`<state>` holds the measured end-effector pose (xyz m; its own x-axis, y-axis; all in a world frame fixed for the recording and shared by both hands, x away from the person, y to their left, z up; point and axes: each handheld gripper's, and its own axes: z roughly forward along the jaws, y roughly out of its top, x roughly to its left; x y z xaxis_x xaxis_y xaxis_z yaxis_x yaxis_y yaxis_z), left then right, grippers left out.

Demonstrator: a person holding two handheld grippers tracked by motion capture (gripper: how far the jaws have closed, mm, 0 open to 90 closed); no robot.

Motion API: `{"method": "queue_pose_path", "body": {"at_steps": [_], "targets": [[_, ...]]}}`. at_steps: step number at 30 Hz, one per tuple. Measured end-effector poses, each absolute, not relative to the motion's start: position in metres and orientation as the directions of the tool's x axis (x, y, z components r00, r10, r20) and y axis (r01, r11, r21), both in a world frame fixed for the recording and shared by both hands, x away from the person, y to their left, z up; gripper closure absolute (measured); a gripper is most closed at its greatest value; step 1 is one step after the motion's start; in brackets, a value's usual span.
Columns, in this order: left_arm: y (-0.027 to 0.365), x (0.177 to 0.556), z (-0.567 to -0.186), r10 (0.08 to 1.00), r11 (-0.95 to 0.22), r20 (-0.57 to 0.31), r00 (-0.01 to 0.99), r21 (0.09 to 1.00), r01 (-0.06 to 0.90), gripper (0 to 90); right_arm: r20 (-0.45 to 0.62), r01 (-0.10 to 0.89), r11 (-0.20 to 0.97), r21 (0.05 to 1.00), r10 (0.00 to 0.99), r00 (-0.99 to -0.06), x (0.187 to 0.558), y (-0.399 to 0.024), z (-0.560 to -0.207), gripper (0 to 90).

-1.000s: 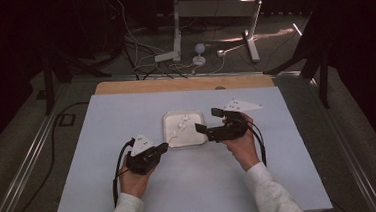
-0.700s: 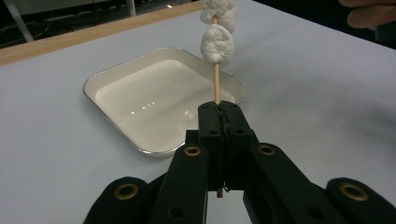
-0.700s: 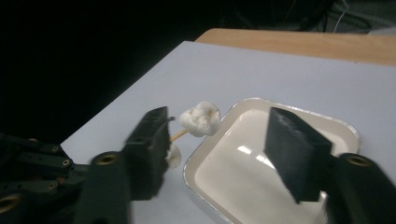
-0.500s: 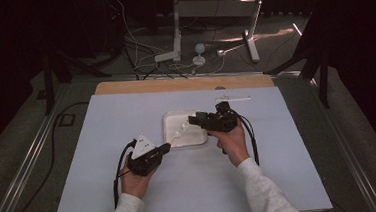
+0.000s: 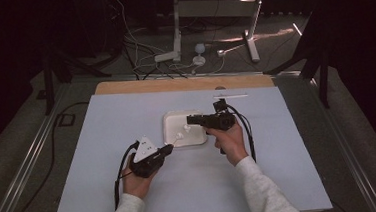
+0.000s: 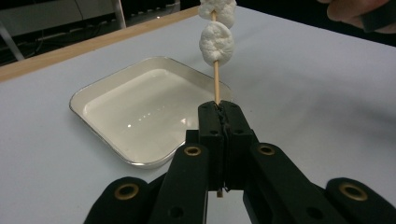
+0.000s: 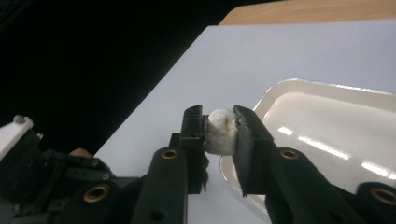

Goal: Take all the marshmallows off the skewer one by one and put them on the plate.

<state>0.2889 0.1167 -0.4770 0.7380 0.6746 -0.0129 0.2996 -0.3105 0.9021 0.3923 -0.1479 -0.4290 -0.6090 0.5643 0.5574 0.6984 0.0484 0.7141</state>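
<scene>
So the left gripper (image 6: 219, 112) was clamped tight on a wooden skewer (image 6: 216, 81) with two marshmallows (image 6: 216, 43) threaded on it, held over the near edge of the white tray (image 6: 109, 93). The right gripper (image 7: 219, 126) had just been closing and was squeezing the end marshmallow (image 7: 220, 130) between its pads, right over the tray's corner on the pale table (image 5: 103, 142).
</scene>
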Motion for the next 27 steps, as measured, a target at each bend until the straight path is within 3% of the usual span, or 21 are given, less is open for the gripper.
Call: {"method": "queue_pose_path", "body": {"at_steps": [20, 21, 22, 24, 27], "targets": [[0.122, 0.292, -0.473, 0.689, -0.349, 0.007, 0.725, 0.879, 0.323, 90.0, 0.428, 0.641, 0.038, 0.766, 0.714, -0.554, 0.392, -0.136, -0.422, 82.8], [0.123, 0.291, -0.475, 0.692, -0.383, 0.032, 0.721, 0.863, 0.329, 90.0, 0.340, 0.586, 0.010, 0.811, 0.806, -0.484, 0.392, -0.144, -0.417, 83.7], [0.128, 0.290, -0.479, 0.700, -0.386, 0.023, 0.713, 0.853, 0.351, 90.0, 0.397, 0.589, -0.073, 0.805, 0.803, -0.444, 0.397, -0.161, -0.413, 83.6], [0.142, 0.294, -0.481, 0.724, -0.304, -0.059, 0.687, 0.867, 0.394, 90.0, 0.454, 0.608, -0.111, 0.786, 0.770, -0.448, 0.405, -0.186, -0.404, 82.9], [0.142, 0.297, -0.475, 0.732, -0.275, -0.070, 0.678, 0.880, 0.387, 90.0, 0.413, 0.597, -0.057, 0.800, 0.775, -0.479, 0.403, -0.192, -0.396, 82.4]]}}
